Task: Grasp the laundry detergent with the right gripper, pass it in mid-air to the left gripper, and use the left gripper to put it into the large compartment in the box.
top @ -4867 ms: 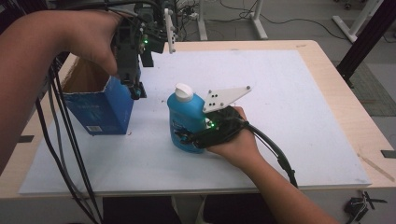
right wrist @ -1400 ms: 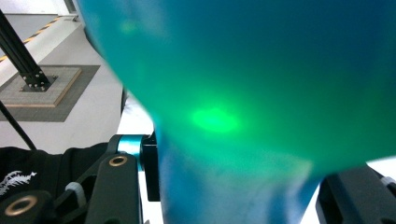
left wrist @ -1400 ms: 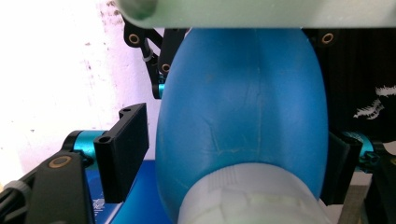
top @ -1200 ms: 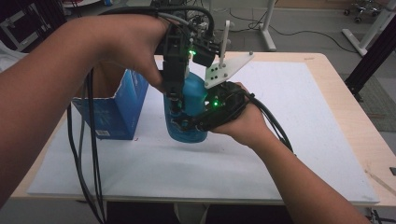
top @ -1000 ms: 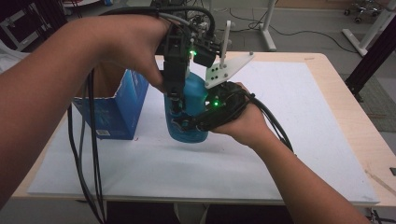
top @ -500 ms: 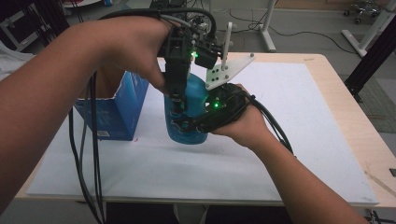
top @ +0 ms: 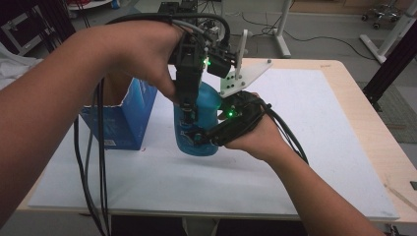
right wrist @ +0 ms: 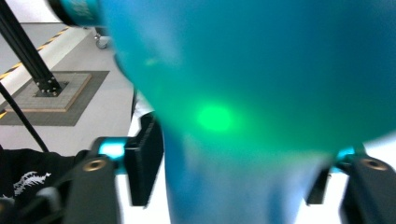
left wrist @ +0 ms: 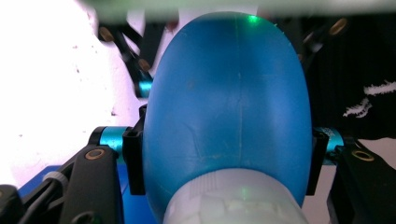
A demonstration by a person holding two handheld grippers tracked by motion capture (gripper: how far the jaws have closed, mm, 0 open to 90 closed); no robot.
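Hands from one person meet over a blue plastic bottle (top: 199, 125) that stands upright near the middle of a white sheet covering a pale wooden table (top: 354, 113); the left forearm comes in from the lower left, rises across the high view and bends at the wrist so that the left gripper (top: 188, 110) points straight down over the bottle's top; in the left gripper view its two black jaws press against both sides of the bottle's rounded blue shoulder (left wrist: 229, 102), with the white ribbed cap (left wrist: 233, 200) below them, so the bottle is clamped. The right forearm enters from the lower right, hand palm-down and low to the table; the right gripper (top: 199, 137) lies nearly level and reaches the bottle's lower body from the side; its jaws have just been opening, and in the right gripper view the blue body (right wrist: 261, 74) sits between them with the left pad standing slightly off the narrower part, so no firm grip shows there. An open blue cardboard box (top: 118, 118) stands just beside the bottle, to its left in the high view; black cables hang from the left gripper past the table's near edge.
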